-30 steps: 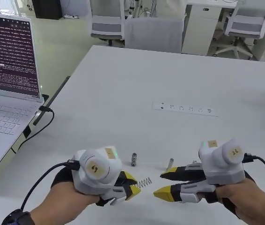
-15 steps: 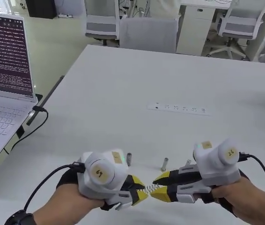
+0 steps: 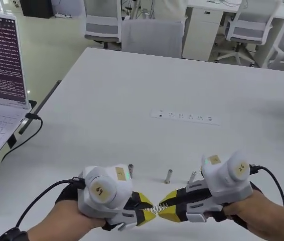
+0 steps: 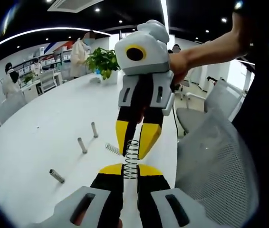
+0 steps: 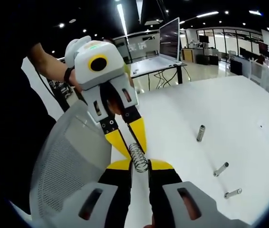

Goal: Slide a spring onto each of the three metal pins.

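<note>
Now pinched at both ends in the narrow jaws of left gripper (image 3: 149, 214) and right gripper (image 3: 163, 211): spring (image 3: 156, 208). Best passed across unstretched, then steered onto bare pin (image 3: 168, 175).

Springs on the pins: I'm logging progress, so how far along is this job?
Done: the ribbed pin seems already sleeved. In hand: a held spring is pinched between the left tool and the right tool. Left: a bare pin and a second bare pin need springs; a loose spring lies on the table.
</note>
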A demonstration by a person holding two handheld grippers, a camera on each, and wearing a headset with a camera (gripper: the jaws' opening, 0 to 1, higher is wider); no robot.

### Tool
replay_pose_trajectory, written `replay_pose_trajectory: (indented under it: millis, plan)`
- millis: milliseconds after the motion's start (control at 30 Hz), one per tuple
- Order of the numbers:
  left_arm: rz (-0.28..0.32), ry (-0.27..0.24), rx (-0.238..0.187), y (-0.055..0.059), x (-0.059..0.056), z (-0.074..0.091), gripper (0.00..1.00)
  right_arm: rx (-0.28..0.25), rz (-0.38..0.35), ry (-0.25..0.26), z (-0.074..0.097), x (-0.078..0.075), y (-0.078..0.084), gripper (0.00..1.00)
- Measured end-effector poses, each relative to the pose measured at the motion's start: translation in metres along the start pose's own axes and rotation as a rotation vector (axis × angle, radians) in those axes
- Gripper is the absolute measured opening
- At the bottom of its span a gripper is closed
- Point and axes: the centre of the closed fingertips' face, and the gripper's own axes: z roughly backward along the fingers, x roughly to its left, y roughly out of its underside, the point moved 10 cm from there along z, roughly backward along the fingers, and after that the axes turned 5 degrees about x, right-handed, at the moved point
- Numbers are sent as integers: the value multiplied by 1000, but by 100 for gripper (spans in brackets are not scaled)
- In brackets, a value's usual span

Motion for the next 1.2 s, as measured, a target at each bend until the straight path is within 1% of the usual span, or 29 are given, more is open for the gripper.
replay_pose_trajectory:
  millis: [300, 367, 600, 900, 1200]
  plan:
    - [-28, 29, 6, 1, -5, -5, 2, 54, 46, -32, 0, 5, 0, 8]
    - [-32, 32, 8, 0, -6, -6, 2, 65, 54, -29, 0, 6, -1, 8]
    - [-58, 34, 14, -2, -7, -7, 2, 67, 48, -14, 2, 8, 0, 8]
    - [-58, 17, 10, -1, -10, -9, 2, 110, 60, -5, 2, 10, -2, 8]
    - [-89, 9, 32, -2, -9, -13, 2, 160, 81, 7, 0, 9, -5, 8]
